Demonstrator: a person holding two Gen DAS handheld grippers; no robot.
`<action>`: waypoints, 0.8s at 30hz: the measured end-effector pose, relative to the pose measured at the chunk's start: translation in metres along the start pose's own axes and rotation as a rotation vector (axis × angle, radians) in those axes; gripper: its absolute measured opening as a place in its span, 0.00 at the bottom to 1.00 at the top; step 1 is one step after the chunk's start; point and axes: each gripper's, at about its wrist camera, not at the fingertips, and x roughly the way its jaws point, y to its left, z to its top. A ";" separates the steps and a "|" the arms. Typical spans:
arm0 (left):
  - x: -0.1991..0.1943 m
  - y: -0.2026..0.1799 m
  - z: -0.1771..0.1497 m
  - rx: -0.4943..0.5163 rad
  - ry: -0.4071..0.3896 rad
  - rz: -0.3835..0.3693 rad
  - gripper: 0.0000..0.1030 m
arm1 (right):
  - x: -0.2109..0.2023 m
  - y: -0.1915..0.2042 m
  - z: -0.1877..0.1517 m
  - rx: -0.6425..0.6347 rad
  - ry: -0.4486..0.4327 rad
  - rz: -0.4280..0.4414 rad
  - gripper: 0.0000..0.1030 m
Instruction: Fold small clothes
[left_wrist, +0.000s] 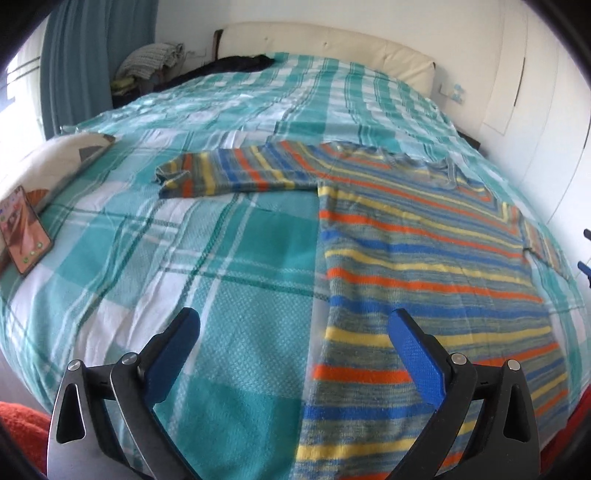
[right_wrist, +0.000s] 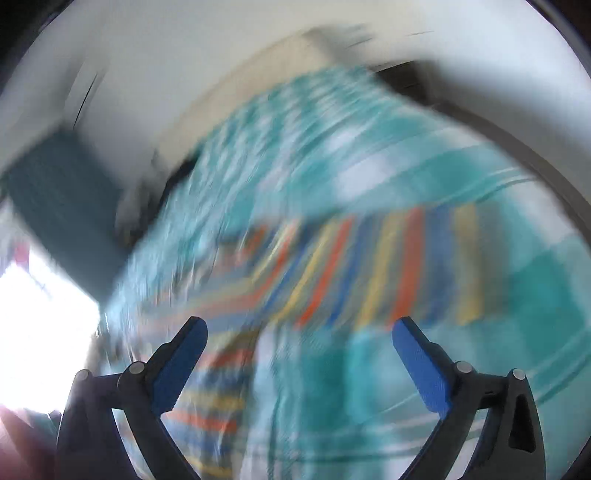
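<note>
Both grippers, left (left_wrist: 293, 328) and right (right_wrist: 299, 338), are hanging open and empty over the striped sweater (left_wrist: 424, 258), which is lying flat on the bed (left_wrist: 221, 240), sleeves out; folding seems not yet begun.

No legible text, labels, brands or numbers anywhere. Phone (left_wrist: 25, 236) far left of the left fingers, lying on the bed (left_wrist: 229, 251): screen lit, coloured icons visible, wording too small to read. Small fittings on the wall (left_wrist: 455, 92) far ahead, right: no readable marking. Right wrist view too blurred to read anything.
</note>
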 end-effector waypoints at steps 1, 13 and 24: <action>0.004 0.000 0.001 -0.005 0.006 -0.004 0.99 | -0.006 -0.022 0.015 0.091 -0.017 -0.006 0.97; 0.016 0.009 -0.012 -0.025 0.068 0.087 0.99 | 0.038 -0.126 0.038 0.391 0.157 -0.158 0.41; 0.022 0.008 -0.017 -0.009 0.093 0.124 0.99 | 0.037 -0.106 0.042 0.322 0.128 -0.168 0.03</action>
